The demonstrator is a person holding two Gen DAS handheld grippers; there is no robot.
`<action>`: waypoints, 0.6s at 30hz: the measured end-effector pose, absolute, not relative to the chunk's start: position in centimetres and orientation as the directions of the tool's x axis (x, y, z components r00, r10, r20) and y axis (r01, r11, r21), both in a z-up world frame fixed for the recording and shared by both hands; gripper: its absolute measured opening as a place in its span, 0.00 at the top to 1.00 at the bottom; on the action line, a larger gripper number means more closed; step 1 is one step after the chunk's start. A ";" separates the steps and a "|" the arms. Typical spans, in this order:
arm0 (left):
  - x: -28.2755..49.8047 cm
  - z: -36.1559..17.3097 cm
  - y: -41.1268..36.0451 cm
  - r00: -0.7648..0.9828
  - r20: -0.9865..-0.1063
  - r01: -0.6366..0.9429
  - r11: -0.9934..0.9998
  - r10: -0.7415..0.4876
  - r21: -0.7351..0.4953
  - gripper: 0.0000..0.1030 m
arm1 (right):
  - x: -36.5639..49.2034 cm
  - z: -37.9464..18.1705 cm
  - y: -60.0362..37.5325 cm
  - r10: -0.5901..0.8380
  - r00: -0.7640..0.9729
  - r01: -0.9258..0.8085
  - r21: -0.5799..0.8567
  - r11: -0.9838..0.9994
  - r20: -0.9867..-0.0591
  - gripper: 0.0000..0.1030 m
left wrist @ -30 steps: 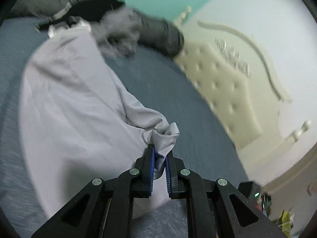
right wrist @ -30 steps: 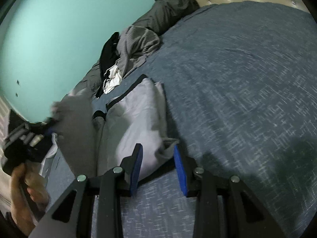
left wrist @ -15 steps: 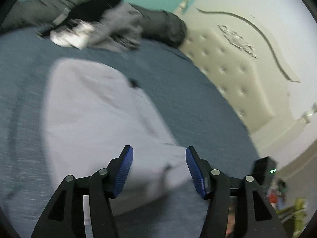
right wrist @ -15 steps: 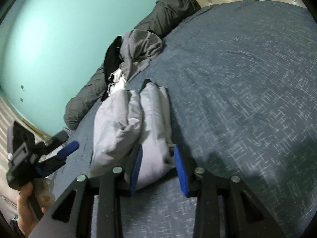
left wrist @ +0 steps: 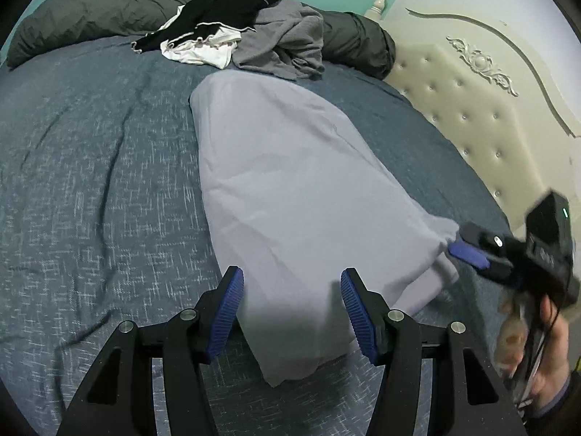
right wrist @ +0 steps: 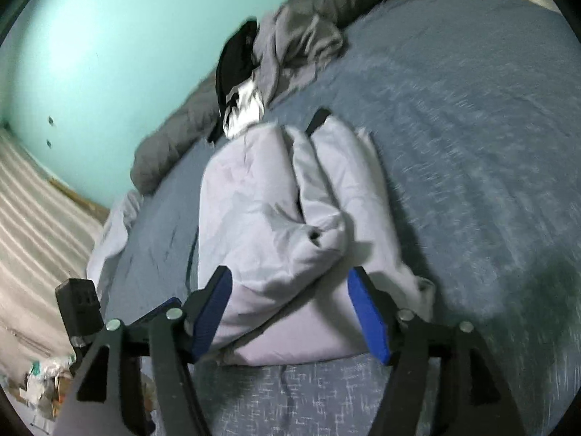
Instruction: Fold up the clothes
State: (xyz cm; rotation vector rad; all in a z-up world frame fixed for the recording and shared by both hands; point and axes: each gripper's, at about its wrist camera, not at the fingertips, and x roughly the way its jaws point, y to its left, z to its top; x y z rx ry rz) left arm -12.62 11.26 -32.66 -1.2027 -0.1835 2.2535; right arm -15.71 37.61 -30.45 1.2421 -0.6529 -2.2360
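A pale lilac garment (left wrist: 290, 189) lies folded lengthwise on the blue bed cover (left wrist: 90, 167). It also shows in the right wrist view (right wrist: 276, 225) as layered folds. My left gripper (left wrist: 290, 301) is open and empty, just above the garment's near end. My right gripper (right wrist: 290, 309) is open and empty, its jaws standing either side of the garment's near edge. It shows in the left wrist view (left wrist: 472, 250) at the garment's right corner, held by a hand.
A heap of unfolded clothes, black, white and grey (left wrist: 236, 32), lies at the far edge of the bed against a rolled dark grey duvet (left wrist: 90, 14). A cream tufted headboard (left wrist: 483, 109) stands on the right. The teal wall (right wrist: 109, 36) is behind.
My left gripper let go of the garment's corner and opened wide; the fabric now lies flat, folded over. My right gripper opened wider and moved close to the garment's near edge.
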 end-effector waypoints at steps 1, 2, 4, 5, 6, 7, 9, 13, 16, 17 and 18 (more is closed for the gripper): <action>-12.5 -32.9 11.3 -0.430 -0.717 -0.425 -0.823 0.549 -0.376 0.42 | -16.5 -30.5 37.0 -0.616 -0.445 0.191 0.603 -0.774 -0.650 0.35; -12.3 -33.2 11.4 -0.429 -0.715 -0.429 -0.821 0.552 -0.377 0.42 | -16.8 -30.6 36.6 -0.607 -0.438 0.195 0.589 -0.784 -0.663 0.35; -12.2 -33.7 11.4 -0.421 -0.718 -0.433 -0.818 0.554 -0.378 0.42 | -17.6 -30.7 35.9 -0.577 -0.440 0.201 0.551 -0.810 -0.688 0.35; -12.4 -33.9 11.5 -0.415 -0.719 -0.434 -0.816 0.557 -0.381 0.42 | -17.9 -30.9 35.4 -0.565 -0.436 0.205 0.534 -0.821 -0.701 0.35; -12.5 -34.0 11.5 -0.413 -0.718 -0.432 -0.814 0.561 -0.387 0.42 | -18.2 -31.1 35.0 -0.552 -0.431 0.209 0.517 -0.830 -0.714 0.35; -12.5 -34.0 11.6 -0.414 -0.715 -0.432 -0.812 0.564 -0.391 0.42 | -18.5 -31.5 34.6 -0.542 -0.421 0.209 0.503 -0.838 -0.727 0.35; -12.3 -34.1 11.7 -0.416 -0.711 -0.438 -0.810 0.567 -0.390 0.42 | -18.8 -31.9 33.8 -0.533 -0.413 0.224 0.485 -0.846 -0.739 0.36; -12.0 -34.3 12.1 -0.413 -0.714 -0.446 -0.809 0.565 -0.382 0.41 | -18.6 -32.0 33.0 -0.501 -0.434 0.258 0.430 -0.865 -0.749 0.84; -12.0 -34.4 12.2 -0.412 -0.713 -0.443 -0.808 0.568 -0.388 0.41 | -18.2 -30.8 33.0 -0.500 -0.457 0.305 0.398 -0.865 -0.736 0.89; -12.0 -34.3 12.3 -0.413 -0.712 -0.443 -0.808 0.568 -0.387 0.41 | -18.0 -30.3 33.1 -0.496 -0.468 0.319 0.384 -0.867 -0.731 0.90; -12.0 -34.2 12.3 -0.415 -0.711 -0.443 -0.809 0.568 -0.387 0.41 | -17.8 -29.5 33.3 -0.491 -0.482 0.329 0.369 -0.869 -0.726 0.90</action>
